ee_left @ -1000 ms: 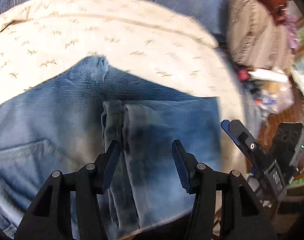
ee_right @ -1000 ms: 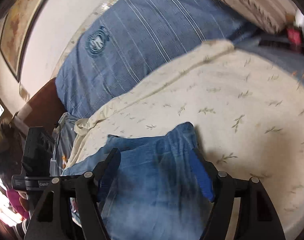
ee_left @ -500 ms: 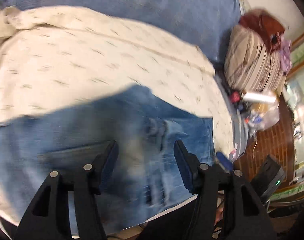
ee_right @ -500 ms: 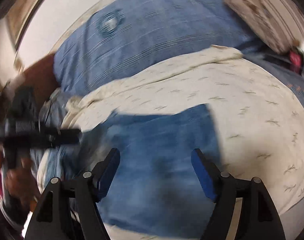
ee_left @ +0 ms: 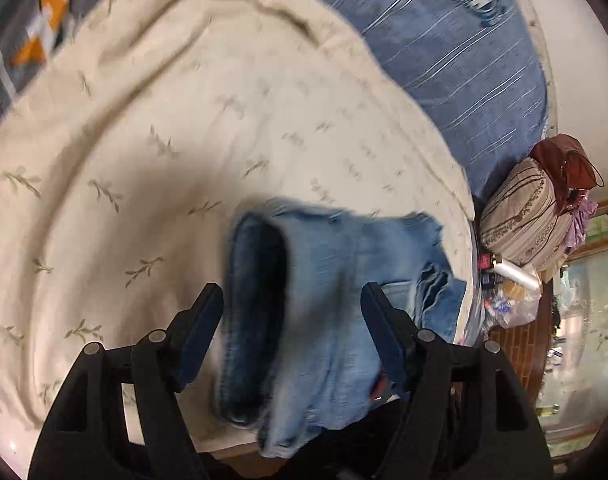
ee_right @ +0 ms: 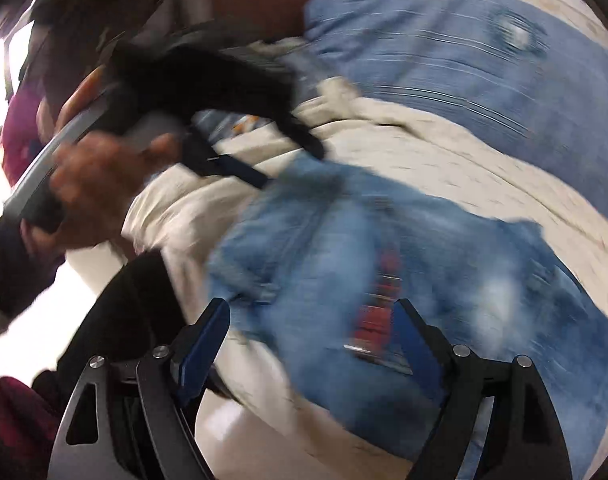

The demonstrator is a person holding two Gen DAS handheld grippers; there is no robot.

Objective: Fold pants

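the left gripper [ee_left: 292, 320] has its jaws wide apart and grabs nothing. the jeans [ee_left: 324, 304] sit between its fingers, going up to 1 o'clock, in a thick bundle on the cream blanket [ee_left: 164, 140]. the rolled end at 11 o'clock looks puffy. the right gripper [ee_right: 312, 336] is spread wide too and holds nothing, with the jeans under it and out to 3 o'clock. this view is very blurry. at 10 o'clock in it, the person's hand [ee_right: 92, 184] holds the other tool. the near edge of the jeans hangs close to the bed edge at 6 o'clock, so i think they could slide off. the roll could also pop loose, because nothing pins it down.
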